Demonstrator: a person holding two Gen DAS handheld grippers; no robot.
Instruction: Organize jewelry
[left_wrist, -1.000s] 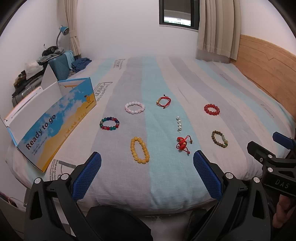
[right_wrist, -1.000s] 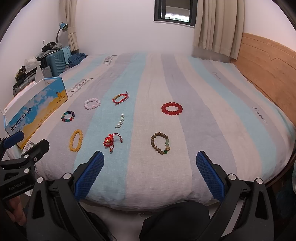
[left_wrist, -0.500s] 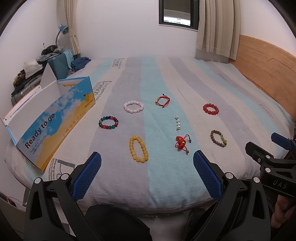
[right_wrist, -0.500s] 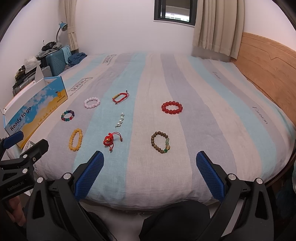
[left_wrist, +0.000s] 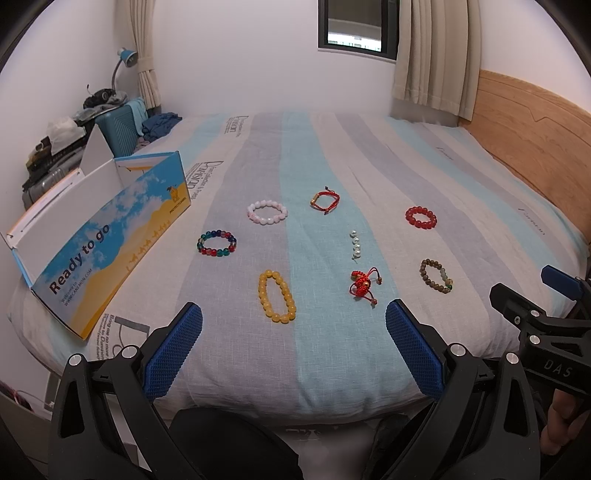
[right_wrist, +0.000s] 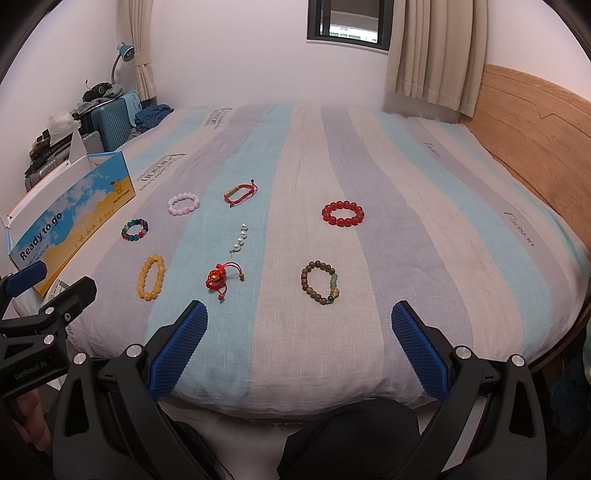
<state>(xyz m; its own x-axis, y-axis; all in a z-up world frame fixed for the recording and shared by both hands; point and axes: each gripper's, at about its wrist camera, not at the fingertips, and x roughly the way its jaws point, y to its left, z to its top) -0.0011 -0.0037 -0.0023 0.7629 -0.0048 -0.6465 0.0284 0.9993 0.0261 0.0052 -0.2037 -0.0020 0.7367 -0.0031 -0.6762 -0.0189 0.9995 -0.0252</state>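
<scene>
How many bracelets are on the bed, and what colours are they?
Red bead bracelet: 1
Red cord bracelets: 2
Pink bracelet: 1
Multicolour bracelet: 1
Yellow bracelet: 1
Brown bracelet: 1
White pearl strand: 1
Total: 8

— What sort of place is the camera looking at?

— A bedroom in a home. A bed (left_wrist: 332, 155) in a striped sheet is stretching away ahead of the tool, with a wooden headboard (left_wrist: 532, 133) running along its right side.

— Anything else pointing that way?

— Curtains (right_wrist: 436, 51) are hanging beside a small dark window (right_wrist: 347, 22) on the far wall, and off to the left a blue desk lamp (left_wrist: 125, 59) is leaning over a teal suitcase (left_wrist: 118, 127) piled with clothes.
</scene>
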